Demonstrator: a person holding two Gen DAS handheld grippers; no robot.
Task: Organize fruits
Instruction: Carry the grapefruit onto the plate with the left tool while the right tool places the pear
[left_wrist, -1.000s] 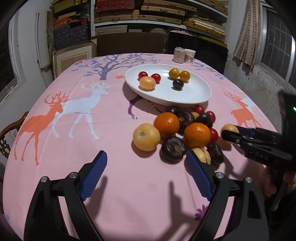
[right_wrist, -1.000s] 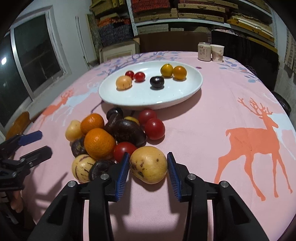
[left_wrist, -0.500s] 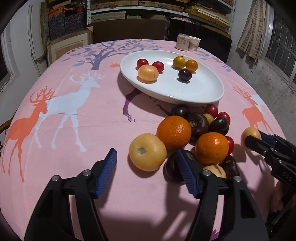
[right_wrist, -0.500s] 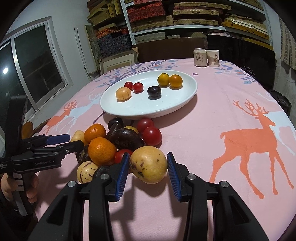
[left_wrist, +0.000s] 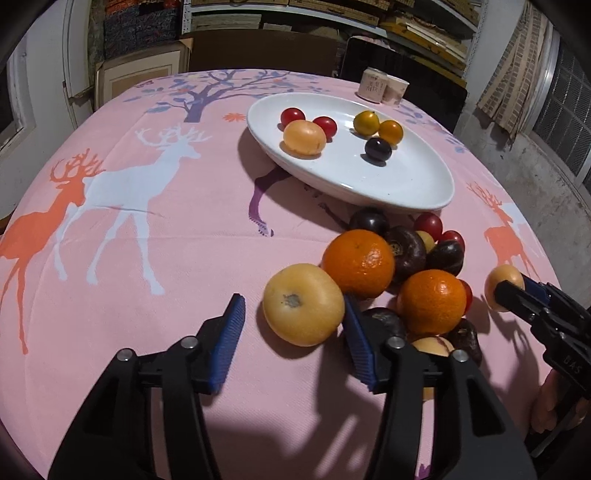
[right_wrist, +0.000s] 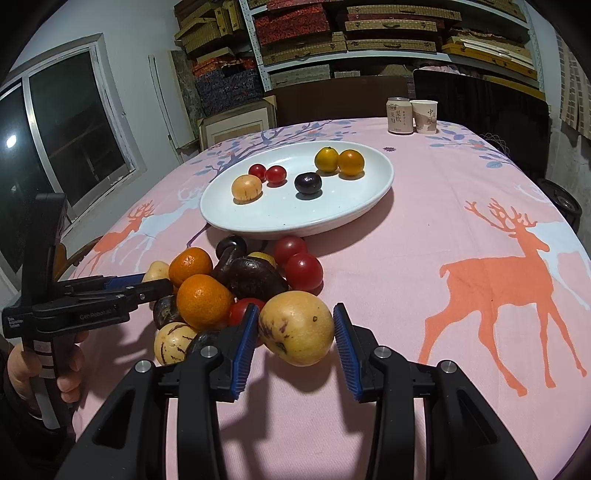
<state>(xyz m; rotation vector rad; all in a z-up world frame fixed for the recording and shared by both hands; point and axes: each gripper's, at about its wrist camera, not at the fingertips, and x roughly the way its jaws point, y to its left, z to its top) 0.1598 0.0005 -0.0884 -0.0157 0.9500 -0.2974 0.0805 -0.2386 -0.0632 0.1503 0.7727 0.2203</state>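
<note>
Left wrist view shows my left gripper (left_wrist: 293, 328) closing around a yellow fruit (left_wrist: 303, 304): the right pad looks about touching it, though I can't be sure, and the left pad is still clear. My right gripper (right_wrist: 294, 332) pinches a speckled yellow melon (right_wrist: 296, 327) between both pads, the fruit pile (right_wrist: 221, 284) just left of its fingers. Beyond both tongs, past the pile, sits the white plate (right_wrist: 332, 214) with six small fruits.

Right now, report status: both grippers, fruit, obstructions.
Left gripper closing around yellow fruit, left pad clear. Right gripper shut on speckled yellow fruit. Orange crowds left's right finger.
</note>
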